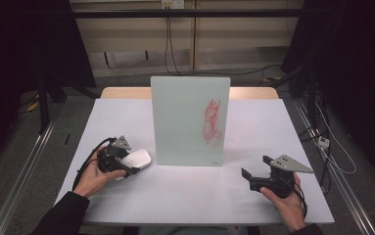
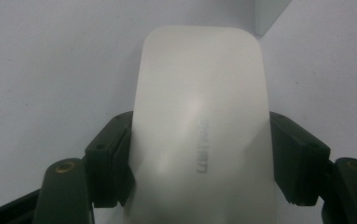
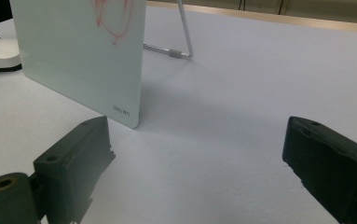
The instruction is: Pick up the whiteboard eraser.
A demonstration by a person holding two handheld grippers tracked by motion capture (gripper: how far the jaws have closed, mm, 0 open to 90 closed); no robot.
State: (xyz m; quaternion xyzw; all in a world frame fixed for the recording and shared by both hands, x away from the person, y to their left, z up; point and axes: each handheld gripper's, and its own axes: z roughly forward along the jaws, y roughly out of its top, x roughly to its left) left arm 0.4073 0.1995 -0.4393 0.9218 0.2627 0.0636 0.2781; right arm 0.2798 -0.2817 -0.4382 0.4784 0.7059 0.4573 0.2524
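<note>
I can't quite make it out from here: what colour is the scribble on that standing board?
Red, on the pale whiteboard; the scribble shows best in the high view.

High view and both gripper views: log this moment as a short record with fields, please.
surface: white table
board: glass board standing upright at centre, red scribble on its right half
eraser: white eraser lying left of the board
left gripper: left gripper shut on the eraser, jaws pressing both its long sides
right gripper: right gripper open, nothing between its jaws, low over the table right of the board
</note>
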